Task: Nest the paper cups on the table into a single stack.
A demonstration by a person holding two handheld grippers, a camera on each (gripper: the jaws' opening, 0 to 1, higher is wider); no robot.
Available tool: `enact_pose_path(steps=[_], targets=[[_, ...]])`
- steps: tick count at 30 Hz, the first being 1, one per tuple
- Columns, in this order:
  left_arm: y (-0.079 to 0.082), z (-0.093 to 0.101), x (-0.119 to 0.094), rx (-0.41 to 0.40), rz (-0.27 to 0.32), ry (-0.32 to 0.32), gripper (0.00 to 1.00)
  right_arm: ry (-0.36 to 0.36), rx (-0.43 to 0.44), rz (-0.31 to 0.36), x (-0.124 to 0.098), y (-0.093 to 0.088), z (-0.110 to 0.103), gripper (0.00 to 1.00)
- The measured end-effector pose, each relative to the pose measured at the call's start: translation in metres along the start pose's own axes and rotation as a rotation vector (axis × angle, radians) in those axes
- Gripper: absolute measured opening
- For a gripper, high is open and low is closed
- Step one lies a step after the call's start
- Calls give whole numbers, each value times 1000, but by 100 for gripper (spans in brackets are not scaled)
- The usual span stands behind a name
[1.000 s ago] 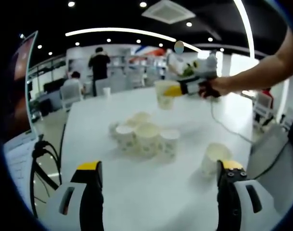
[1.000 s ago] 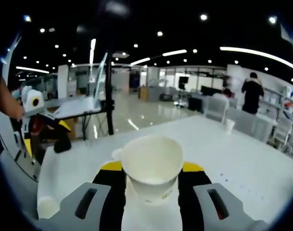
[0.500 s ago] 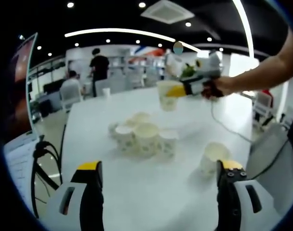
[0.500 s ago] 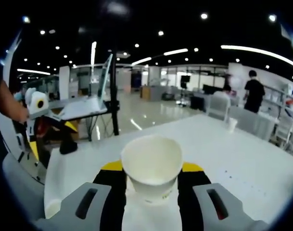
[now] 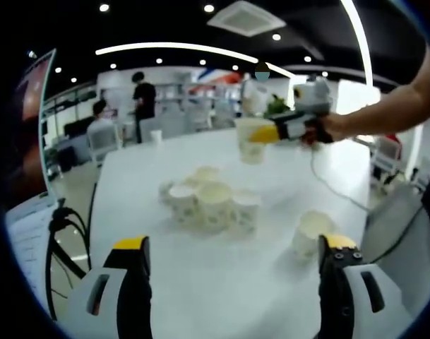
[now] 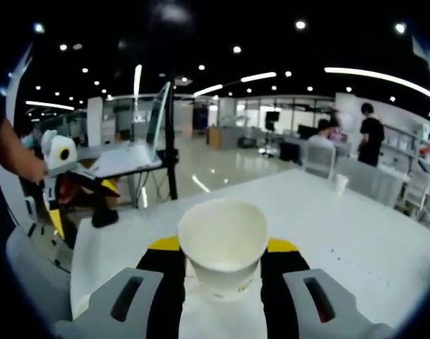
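Paper cup, white and empty (image 6: 223,248), sits squeezed between the right gripper's (image 6: 222,263) jaws, up above the white table (image 6: 356,240). Left gripper (image 5: 234,256) has its jaws wide apart, holding nothing. A bunch of white paper cups (image 5: 207,200) stands mid-table, and one lone white cup (image 5: 311,233) stands near the table's right edge.

the right gripper (image 5: 265,133) has carried its paper cup (image 5: 251,140) slightly rightward.

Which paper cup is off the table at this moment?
The cup clamped in the right gripper, held in the air above the table's far side. The clustered cups and the lone cup by the left gripper's finger all stand on the table.
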State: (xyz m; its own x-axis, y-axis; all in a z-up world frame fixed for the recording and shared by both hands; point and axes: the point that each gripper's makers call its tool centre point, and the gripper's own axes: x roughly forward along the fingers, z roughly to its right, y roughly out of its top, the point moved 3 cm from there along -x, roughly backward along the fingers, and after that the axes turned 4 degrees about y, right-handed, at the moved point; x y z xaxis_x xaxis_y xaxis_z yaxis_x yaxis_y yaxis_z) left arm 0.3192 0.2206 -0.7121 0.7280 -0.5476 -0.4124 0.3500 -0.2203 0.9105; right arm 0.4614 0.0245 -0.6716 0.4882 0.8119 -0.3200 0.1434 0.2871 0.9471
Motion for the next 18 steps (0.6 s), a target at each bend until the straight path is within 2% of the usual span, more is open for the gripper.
enact_pose_path(steps=[18], targets=[[1,-3,-8,6,7,0,98,7,-3,14,-14,11,-18,39]])
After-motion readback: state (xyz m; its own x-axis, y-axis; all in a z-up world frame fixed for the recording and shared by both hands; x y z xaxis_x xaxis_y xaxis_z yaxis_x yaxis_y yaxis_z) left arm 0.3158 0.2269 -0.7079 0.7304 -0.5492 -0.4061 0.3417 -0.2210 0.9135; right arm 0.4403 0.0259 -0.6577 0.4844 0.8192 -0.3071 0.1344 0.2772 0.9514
